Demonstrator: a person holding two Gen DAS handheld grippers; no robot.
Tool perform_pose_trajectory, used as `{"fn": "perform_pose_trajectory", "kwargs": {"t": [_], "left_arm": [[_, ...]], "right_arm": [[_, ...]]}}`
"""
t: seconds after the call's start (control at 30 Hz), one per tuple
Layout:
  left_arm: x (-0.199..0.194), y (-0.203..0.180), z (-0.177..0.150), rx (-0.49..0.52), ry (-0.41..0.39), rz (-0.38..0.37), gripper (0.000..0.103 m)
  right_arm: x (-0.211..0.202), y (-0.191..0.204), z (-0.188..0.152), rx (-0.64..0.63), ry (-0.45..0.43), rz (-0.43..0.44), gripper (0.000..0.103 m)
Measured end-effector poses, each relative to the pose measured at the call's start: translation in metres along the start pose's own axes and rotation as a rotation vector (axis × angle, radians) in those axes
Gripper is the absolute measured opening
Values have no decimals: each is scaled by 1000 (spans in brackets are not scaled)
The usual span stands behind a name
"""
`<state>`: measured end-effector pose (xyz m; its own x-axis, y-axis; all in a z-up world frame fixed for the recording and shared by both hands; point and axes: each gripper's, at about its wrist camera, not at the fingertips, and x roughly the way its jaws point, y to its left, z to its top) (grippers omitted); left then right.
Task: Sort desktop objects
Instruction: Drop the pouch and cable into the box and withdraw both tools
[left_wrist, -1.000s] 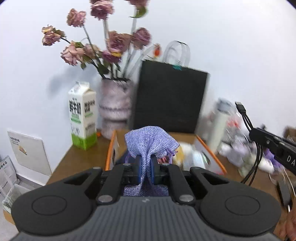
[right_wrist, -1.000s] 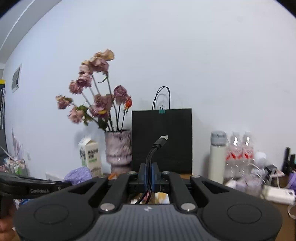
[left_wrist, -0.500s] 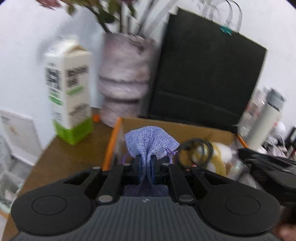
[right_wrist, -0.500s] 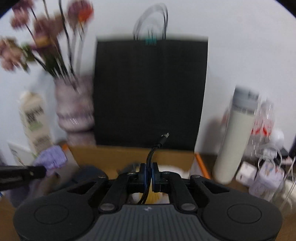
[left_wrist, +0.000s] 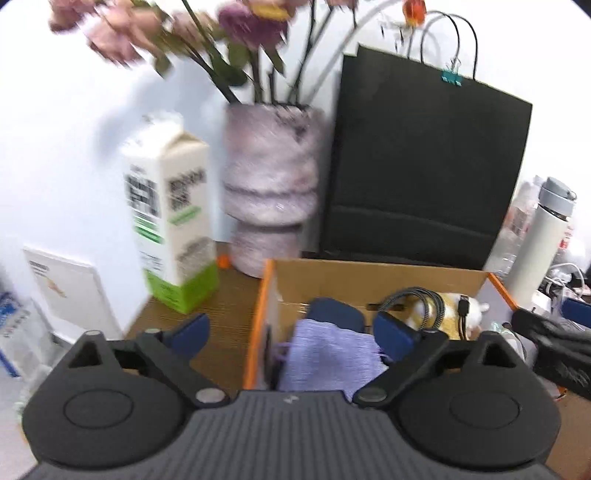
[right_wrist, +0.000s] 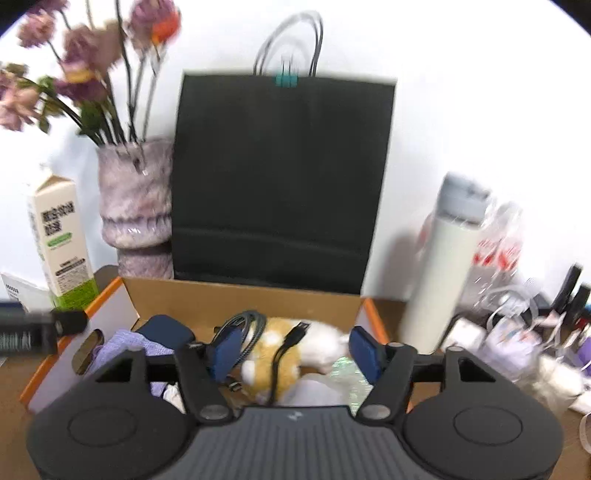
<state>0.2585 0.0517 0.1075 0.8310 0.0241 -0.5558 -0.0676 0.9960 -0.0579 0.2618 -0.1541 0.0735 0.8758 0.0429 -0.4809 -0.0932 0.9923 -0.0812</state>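
Brown desk, open cardboard box (left_wrist: 373, 277).
Both grippers, left (left_wrist: 291, 328) and right (right_wrist: 291, 349), spread wide over purple pouch (left_wrist: 328, 360) and black cable (right_wrist: 284, 347); dropping step, next pull back.

The left gripper (left_wrist: 293, 330) hangs with its jaws spread wide over the left end of the cardboard box (left_wrist: 369, 278). The purple knit pouch (left_wrist: 328, 360) lies in the box between the blue pads, seemingly touching neither, though blur obscures this. A coiled black cable (left_wrist: 419, 302) rests just right of it. Behind stand a milk carton (left_wrist: 170, 221), vase (left_wrist: 271, 192) and black paper bag (left_wrist: 421, 170).
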Motion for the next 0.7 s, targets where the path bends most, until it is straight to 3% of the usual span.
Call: {"fn": "perform_pose_trajectory", "kwargs": {"t": [0.1,0.23,0.43,0.57,0.7], "left_arm": [[-29,-1,-1,-14,-19,-20,103],[-56,-12,-19,43,1,-113,103],[-75,-28,-66,75,88,31,103],[-102,-21,-116,-4,118,63,103],[-133,-15,-172,-58,106,38,103]], "right_arm": [[-32,-9,-8,-27,-35,23,78],[-71,-16,-29,-92,-73,45,82],[-105,-23,-69,-70,-32,122,84],[-123,-22,-111,-52,17,157,84],[-149,-25,-154,-15,80,216,84]]}}
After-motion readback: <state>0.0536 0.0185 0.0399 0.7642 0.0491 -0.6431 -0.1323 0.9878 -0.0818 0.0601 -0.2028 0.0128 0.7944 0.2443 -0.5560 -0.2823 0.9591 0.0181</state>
